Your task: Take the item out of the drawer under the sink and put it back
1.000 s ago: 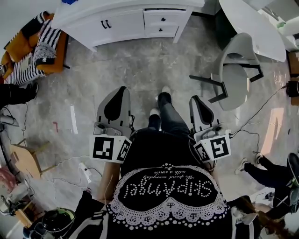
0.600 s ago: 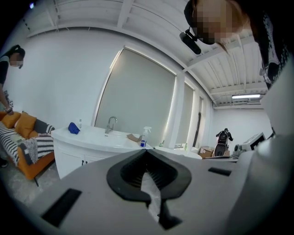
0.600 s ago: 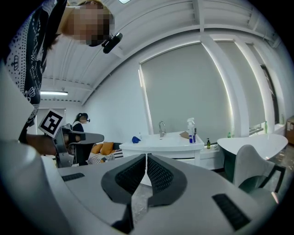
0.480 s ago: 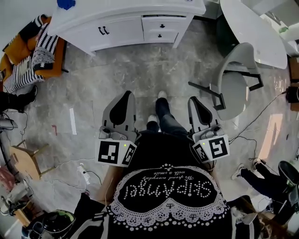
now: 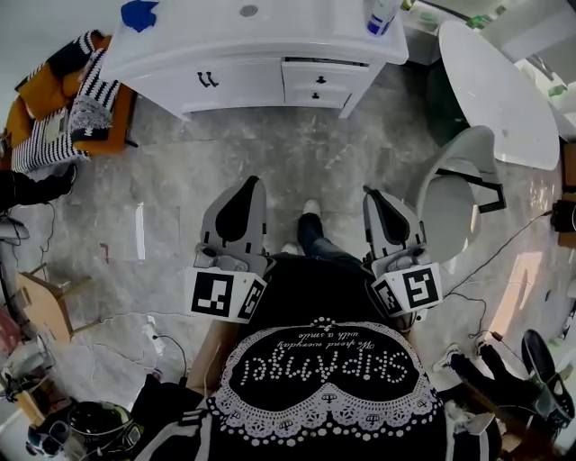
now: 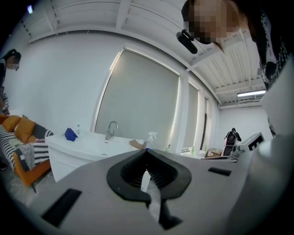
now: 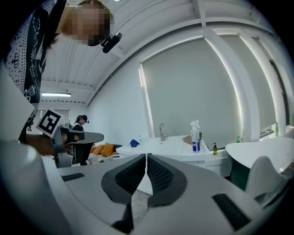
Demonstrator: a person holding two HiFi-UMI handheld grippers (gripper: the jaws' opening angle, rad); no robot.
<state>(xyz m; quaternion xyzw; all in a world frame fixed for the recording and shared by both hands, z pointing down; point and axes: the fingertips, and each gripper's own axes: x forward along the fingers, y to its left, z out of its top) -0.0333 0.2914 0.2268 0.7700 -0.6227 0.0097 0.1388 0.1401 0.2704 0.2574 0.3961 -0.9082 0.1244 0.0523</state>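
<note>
Standing short of the vanity: no step of the task done yet

**Layout, head view.** The sink vanity (image 5: 297,40) sits at 12 o'clock from the person, well apart, with bare floor (image 5: 270,149) between. Two small drawers (image 5: 317,86) are stacked at the right end of its front. Both are flush and shut. The cabinet doors (image 5: 238,85) beside them, at their 9 o'clock, are shut too.

**The item.** It shows in no view. Judged from the task, it lies inside one of the shut drawers. Which one cannot be told.

**Tools.** The left gripper (image 5: 243,185) and right gripper (image 5: 376,200) are held near level at the waist, either side of the person's legs, both pointing to 12 o'clock. In the left gripper view the pads are pressed together with nothing between them. In the right gripper view the pads meet at a hairline seam, also with nothing between them.

**Other things.** A spray bottle (image 5: 381,13) stands on the countertop at 1 o'clock and a blue cloth (image 5: 139,13) lies at 11 o'clock. A chair (image 5: 459,194) stands at 2 o'clock.

**Progress, as a judgement.** Everything is left to do:
- reach the vanity;
- spread the jaws for a knob and pull the drawer;
- lift the item out, then return it;
- shut the drawer.
</note>
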